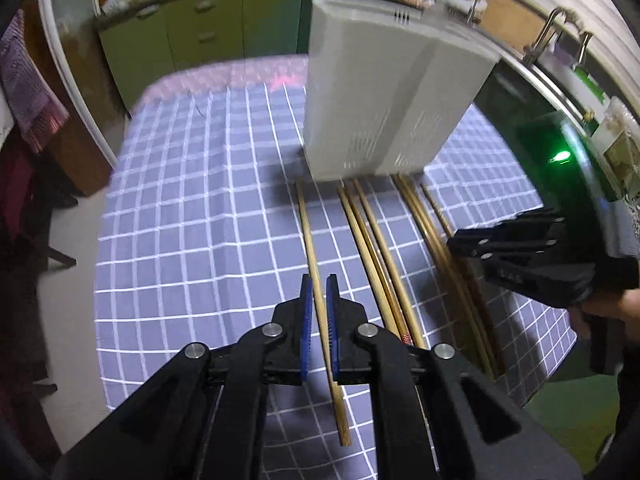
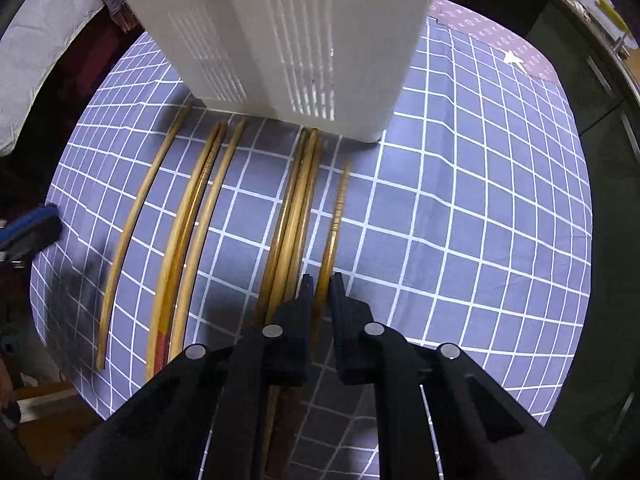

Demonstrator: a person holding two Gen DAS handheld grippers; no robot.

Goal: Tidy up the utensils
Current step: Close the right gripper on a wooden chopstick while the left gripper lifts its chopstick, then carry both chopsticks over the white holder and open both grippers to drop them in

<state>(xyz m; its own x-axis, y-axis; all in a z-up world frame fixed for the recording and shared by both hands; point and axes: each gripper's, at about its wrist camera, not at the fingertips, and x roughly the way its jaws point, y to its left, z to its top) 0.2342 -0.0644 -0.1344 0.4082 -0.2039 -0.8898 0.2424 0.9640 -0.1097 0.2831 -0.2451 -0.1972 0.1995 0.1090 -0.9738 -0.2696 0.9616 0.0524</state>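
Several wooden chopsticks lie side by side on the checked cloth in front of a white slotted utensil holder. My right gripper is down at the cloth, shut on the rightmost chopstick. It also shows in the left wrist view as the right gripper over the right-hand chopsticks. My left gripper is shut, and the leftmost chopstick shows in the slit between its blue pads. In the right wrist view the left gripper hangs above the cloth, apart from that leftmost chopstick, which lies flat.
The blue-and-white checked cloth covers the table, whose left edge drops to the floor. Green cabinets stand behind it. A dark appliance with a green light sits at the right. A hand holds the right gripper.
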